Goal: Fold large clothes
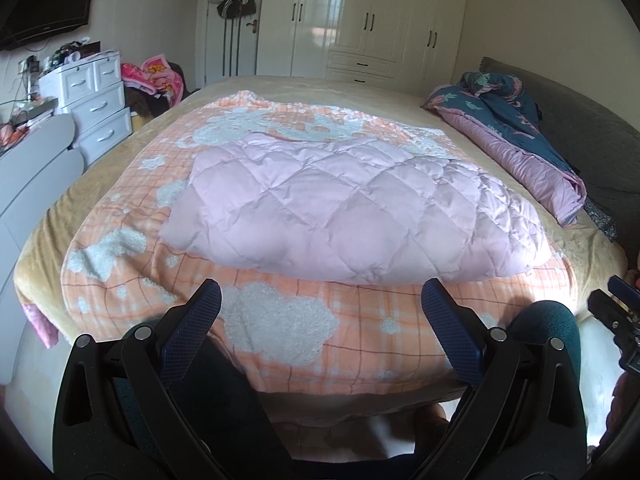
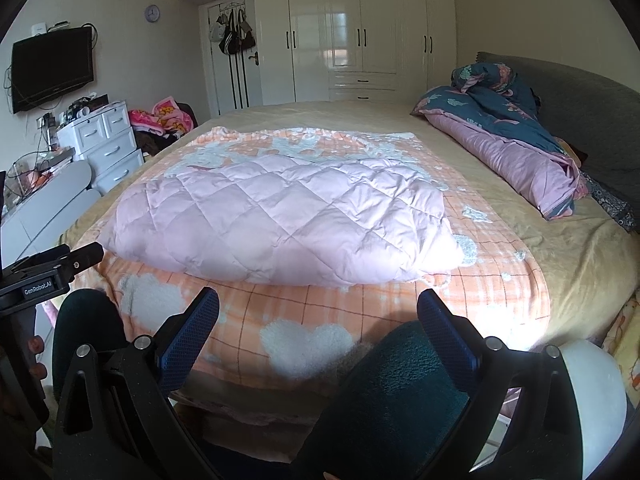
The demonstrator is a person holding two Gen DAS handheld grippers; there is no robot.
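A pink quilted garment (image 1: 352, 208) lies folded into a flat rectangle on an orange checked blanket (image 1: 280, 344) in the middle of the bed; it also shows in the right wrist view (image 2: 280, 220). My left gripper (image 1: 322, 300) is open and empty, held off the bed's near edge, short of the garment. My right gripper (image 2: 318, 308) is open and empty too, at the same near edge. The right gripper shows at the right edge of the left wrist view (image 1: 616, 308). The left gripper shows at the left edge of the right wrist view (image 2: 52, 268).
A rolled dark blue and purple duvet (image 2: 516, 148) lies along the bed's right side by the grey headboard (image 2: 592, 120). White drawers (image 1: 100, 116) and a clothes pile (image 1: 156, 76) stand left of the bed. White wardrobes (image 2: 360, 32) fill the far wall. My knees in dark trousers (image 2: 400, 392) are below the grippers.
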